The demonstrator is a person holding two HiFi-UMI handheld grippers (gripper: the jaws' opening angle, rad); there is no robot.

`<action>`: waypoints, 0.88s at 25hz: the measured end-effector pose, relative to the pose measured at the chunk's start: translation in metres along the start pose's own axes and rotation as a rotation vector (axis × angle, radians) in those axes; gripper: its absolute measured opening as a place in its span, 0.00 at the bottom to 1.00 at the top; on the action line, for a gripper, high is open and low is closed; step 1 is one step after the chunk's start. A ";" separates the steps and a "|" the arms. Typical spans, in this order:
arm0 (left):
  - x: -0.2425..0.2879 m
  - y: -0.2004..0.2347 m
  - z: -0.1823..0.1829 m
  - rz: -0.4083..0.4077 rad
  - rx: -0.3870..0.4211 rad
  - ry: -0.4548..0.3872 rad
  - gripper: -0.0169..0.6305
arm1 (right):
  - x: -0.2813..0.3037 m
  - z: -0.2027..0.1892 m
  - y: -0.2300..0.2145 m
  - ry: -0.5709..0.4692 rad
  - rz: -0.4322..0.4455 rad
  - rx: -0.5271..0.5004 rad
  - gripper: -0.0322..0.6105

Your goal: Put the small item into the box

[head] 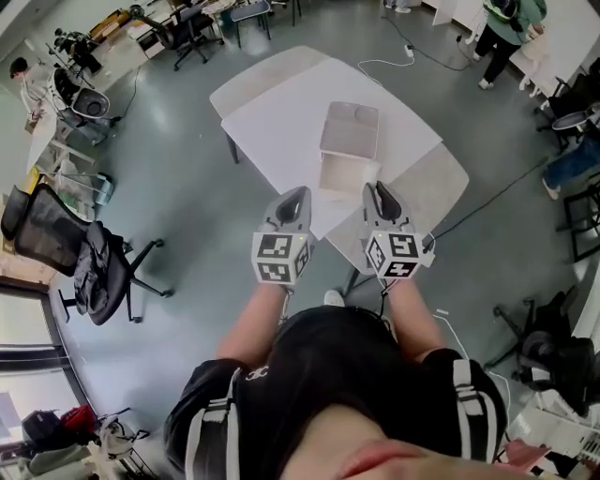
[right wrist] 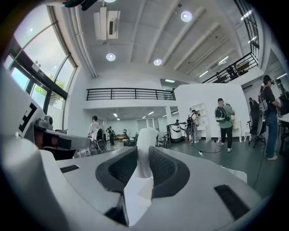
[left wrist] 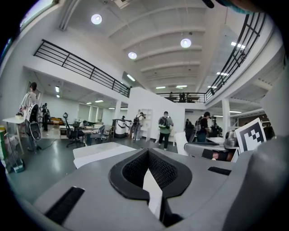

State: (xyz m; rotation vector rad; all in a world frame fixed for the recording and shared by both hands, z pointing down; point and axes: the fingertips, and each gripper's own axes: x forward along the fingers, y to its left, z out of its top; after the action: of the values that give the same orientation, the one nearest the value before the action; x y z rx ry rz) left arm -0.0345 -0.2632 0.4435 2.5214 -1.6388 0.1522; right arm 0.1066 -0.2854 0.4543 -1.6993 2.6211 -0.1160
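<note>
An open white box (head: 349, 141) stands on the white table (head: 272, 112), its lid folded back. Both grippers are held side by side over the table's near edge, short of the box. My left gripper (head: 293, 195) has its jaws together, and in the left gripper view the left gripper (left wrist: 148, 152) shows nothing held. My right gripper (head: 379, 192) is to the right of it. In the right gripper view the right gripper (right wrist: 145, 153) is shut on a small white rounded item (right wrist: 146, 137) that sticks out past the tips.
A beige table (head: 436, 183) adjoins the white one on the right. A black office chair (head: 89, 267) stands on the floor at the left, and a cable (head: 394, 62) lies beyond the table. People stand far off at the back right (head: 506, 28).
</note>
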 end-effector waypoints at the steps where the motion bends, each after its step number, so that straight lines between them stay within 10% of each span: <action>1: 0.010 0.000 0.001 0.007 -0.001 0.004 0.05 | 0.008 -0.004 -0.007 0.014 0.013 -0.003 0.17; 22: 0.094 0.051 -0.030 0.097 -0.073 0.132 0.05 | 0.128 -0.107 -0.045 0.335 0.167 -0.034 0.17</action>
State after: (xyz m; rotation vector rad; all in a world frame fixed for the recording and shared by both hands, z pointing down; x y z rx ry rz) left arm -0.0432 -0.3629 0.4908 2.3267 -1.6829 0.2576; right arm 0.0894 -0.4144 0.5676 -1.5822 3.0058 -0.3866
